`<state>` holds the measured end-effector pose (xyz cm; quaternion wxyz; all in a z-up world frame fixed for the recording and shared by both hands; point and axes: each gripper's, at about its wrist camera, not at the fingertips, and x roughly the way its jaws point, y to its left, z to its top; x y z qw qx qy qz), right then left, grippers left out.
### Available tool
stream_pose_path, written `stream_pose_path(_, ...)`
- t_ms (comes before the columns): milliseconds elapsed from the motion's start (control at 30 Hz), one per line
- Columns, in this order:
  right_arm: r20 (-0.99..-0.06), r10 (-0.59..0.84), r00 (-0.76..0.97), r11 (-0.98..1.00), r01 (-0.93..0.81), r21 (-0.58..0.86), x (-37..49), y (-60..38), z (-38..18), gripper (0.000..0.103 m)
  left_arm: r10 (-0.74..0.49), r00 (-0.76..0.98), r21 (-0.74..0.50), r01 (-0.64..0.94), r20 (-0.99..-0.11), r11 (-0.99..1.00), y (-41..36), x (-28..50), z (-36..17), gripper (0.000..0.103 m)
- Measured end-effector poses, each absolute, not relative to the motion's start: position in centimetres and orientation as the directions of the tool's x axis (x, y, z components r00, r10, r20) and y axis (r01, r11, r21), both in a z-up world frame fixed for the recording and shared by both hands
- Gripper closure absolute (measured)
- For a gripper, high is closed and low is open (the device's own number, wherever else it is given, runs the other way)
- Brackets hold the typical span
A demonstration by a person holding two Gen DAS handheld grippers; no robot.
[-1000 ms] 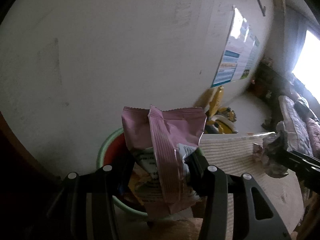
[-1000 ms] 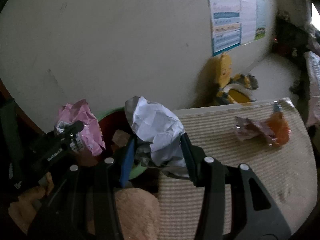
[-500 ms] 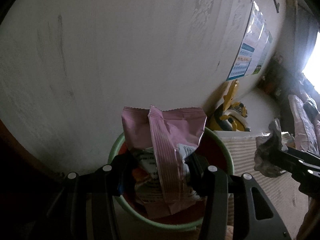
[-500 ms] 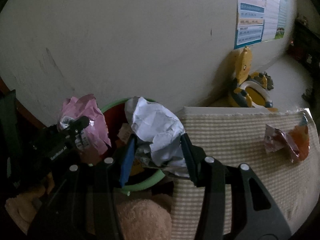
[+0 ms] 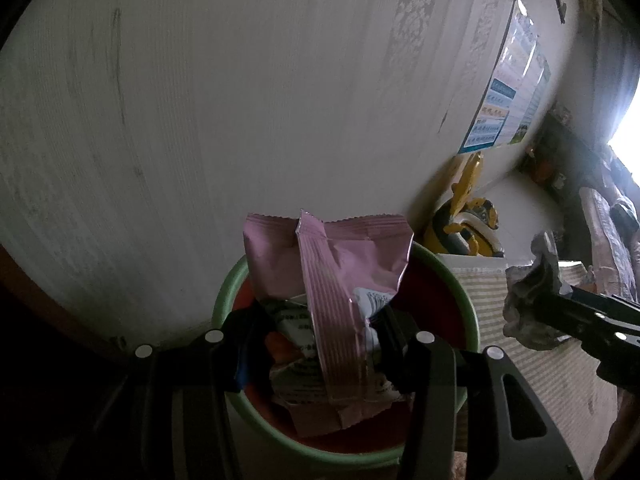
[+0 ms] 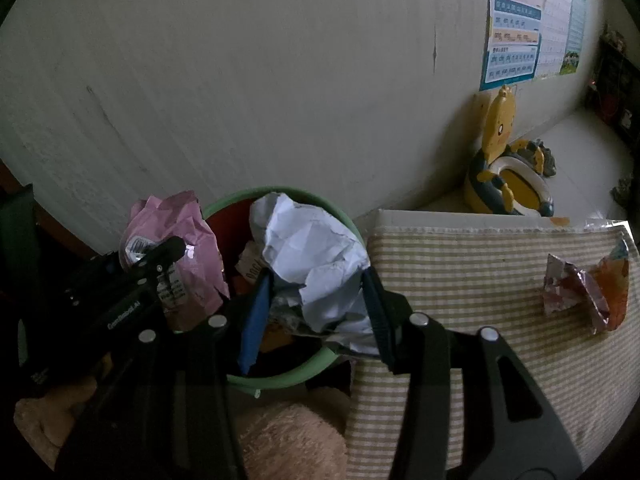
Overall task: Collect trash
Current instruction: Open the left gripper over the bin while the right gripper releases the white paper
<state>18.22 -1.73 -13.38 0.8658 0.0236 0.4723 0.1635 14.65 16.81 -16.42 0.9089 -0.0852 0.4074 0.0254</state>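
Over the bin: my left gripper [image 5: 316, 344] is clamped partway closed on a pink snack wrapper [image 5: 332, 276], which stands upright between the pads, its lower end already inside the green-rimmed bin [image 5: 468, 304]. My right gripper [image 6: 316, 304], jaws likewise partway closed, pinches a crumpled ball of white paper [image 6: 312, 256] above the bin's near edge, the edge by the striped mat [image 6: 460, 264].

To drop well, I judge I should centre each load over the red interior before parting the jaws. The paper hangs near the rim and could tumble onto the mat, so it wants a nudge toward the wall. I would open wide and cleanly, since foil may cling to a pad.

Farther out, an orange and silver wrapper [image 6: 584, 288] lies on the mat, not yet collected. A yellow child's potty [image 6: 508, 176] sits by the wall beyond.
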Motion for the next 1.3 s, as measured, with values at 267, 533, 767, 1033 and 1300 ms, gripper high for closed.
stream_pose_path(267, -0.81, 0.296, 0.506, 0.946, -0.274, 0.175, 18.6, -1.2, -13.2, 0.058, -0.014, 0.669, -0.126, -0.12, -0.743, 0.985, 16.7, 15.0, -16.4, 0.055)
stream_pose_path(533, -0.81, 0.296, 0.506, 0.946, -0.276, 0.173, 18.8, -0.9, -13.1, 0.057, -0.015, 0.671, -0.132, -0.124, -0.741, 0.984, 16.9, 14.8, -16.9, 0.048)
stream_pose_path(767, -0.799, 0.304, 0.518, 0.943, -0.282, 0.176, 18.8, -0.8, -12.9, 0.043, -0.004, 0.668, -0.127, -0.136, -0.744, 0.982, 17.0, 14.8, -16.9, 0.035)
stream_pose_path(1033, -0.772, 0.312, 0.554, 0.948, -0.239, 0.212, 18.5, -3.1, -11.8, 0.04, 0.002, 0.672, -0.118, -0.133, -0.74, 0.984, 16.8, 14.8, -16.7, 0.031)
stream_pose_path(1300, -0.805, 0.182, 0.564, 0.983, -0.126, 0.134, 20.3, -7.5, -13.7, 0.035, -0.01, 0.677, -0.125, -0.121, -0.736, 0.985, 16.4, 14.4, -16.6, 0.029)
